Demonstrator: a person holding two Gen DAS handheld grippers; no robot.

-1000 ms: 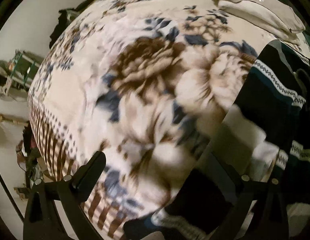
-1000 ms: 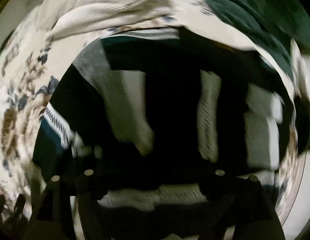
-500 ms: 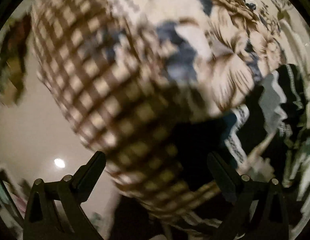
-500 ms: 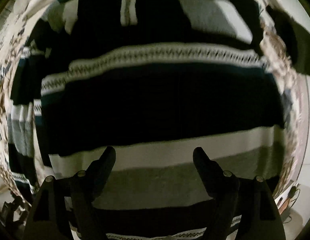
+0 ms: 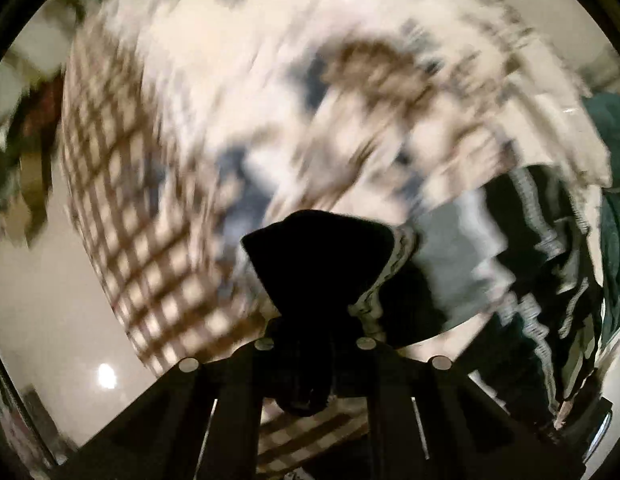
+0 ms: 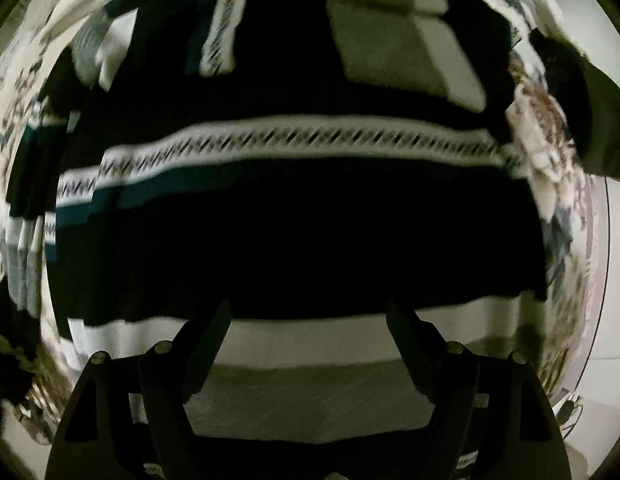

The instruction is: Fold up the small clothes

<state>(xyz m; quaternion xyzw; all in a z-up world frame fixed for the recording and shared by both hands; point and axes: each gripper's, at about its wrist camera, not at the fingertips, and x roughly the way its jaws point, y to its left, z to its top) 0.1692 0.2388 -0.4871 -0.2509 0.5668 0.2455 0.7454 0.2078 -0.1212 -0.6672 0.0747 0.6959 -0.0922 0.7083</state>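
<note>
A dark striped sweater [image 6: 301, 240], black with white, grey and teal bands, lies spread on a floral bedspread [image 5: 269, 100]. My left gripper [image 5: 316, 340] is shut on a black corner of the sweater [image 5: 318, 256], which bunches up between the jaws and is lifted above the bed. The rest of the sweater trails off to the right in the left wrist view [image 5: 530, 260]. My right gripper [image 6: 307, 320] is open, just above the sweater's grey and white hem band [image 6: 310, 392], with cloth showing between the fingers.
The bedspread's brown checked border [image 5: 121, 220] hangs over the bed's edge, with pale floor [image 5: 41, 320] beyond. A dark green cloth [image 5: 610, 128] lies at the far right. Pale folded fabric [image 6: 81, 4] sits at the bed's far side.
My left gripper has closed on a black corner of the sweater and raised it; it was open before. My right gripper stays open, hovering over the hem band.
</note>
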